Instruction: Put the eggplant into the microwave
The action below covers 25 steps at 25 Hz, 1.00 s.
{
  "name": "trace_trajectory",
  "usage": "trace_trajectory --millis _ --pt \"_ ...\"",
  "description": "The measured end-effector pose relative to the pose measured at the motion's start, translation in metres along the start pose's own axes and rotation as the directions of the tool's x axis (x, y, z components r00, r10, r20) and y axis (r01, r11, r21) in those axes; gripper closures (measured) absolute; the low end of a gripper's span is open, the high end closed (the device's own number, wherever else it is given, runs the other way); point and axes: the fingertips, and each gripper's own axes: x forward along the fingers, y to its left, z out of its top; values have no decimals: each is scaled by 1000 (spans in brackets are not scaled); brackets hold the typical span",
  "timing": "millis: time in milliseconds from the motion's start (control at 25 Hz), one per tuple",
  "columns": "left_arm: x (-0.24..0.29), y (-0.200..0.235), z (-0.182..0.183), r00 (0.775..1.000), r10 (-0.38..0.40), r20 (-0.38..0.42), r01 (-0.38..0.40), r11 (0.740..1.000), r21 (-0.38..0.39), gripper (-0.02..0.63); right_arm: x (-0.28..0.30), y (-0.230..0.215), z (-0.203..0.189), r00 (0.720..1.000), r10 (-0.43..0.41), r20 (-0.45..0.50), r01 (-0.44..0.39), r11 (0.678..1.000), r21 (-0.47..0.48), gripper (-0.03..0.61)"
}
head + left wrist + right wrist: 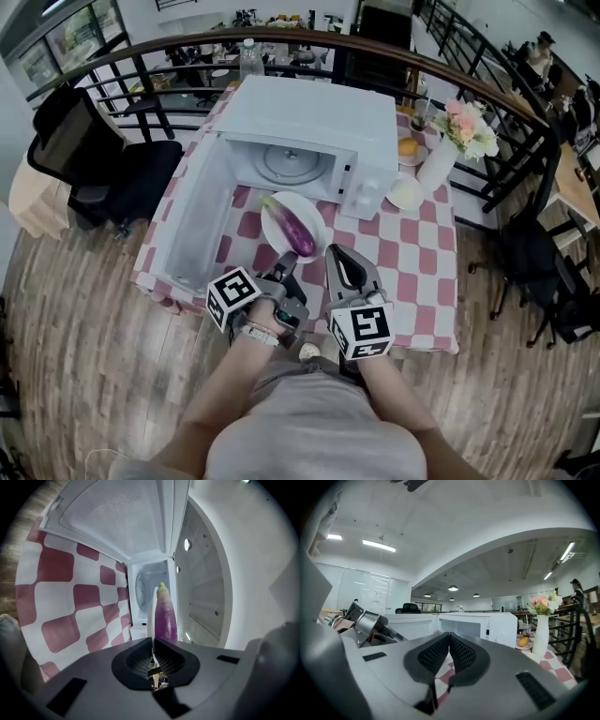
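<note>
where the head view's centre shows the open microwave [309, 122], the eggplant [292, 232] lies on a white plate [312, 208] just below its mouth. in the left gripper view, the left gripper [153, 641] is clamped on the plate's rim, eggplant at centre frame. in the right gripper view, lower centre, the right gripper [449, 637] is closed on nothing.

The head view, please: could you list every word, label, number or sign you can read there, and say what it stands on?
No text here can be read.
Microwave, control panel: any markings are too small to read.
Left marker cube and right marker cube: black-and-white square patterns only, no letters.
</note>
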Motion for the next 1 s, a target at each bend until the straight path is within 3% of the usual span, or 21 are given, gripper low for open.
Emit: trace_trajectory --millis 280,600,1000 --pt "23 -3 23 1000 7 8 -7 1000 -5 597 32 -10 6 1000 21 2 -21 1000 -22 552" --pt "52 1 46 999 15 -41 -14 1000 7 597 68 -10 -1 999 24 -30 -24 1000 -13 552" --pt "90 28 82 997 14 -71 -13 1000 16 597 121 -29 -43 996 -19 -83 20 1000 9 552"
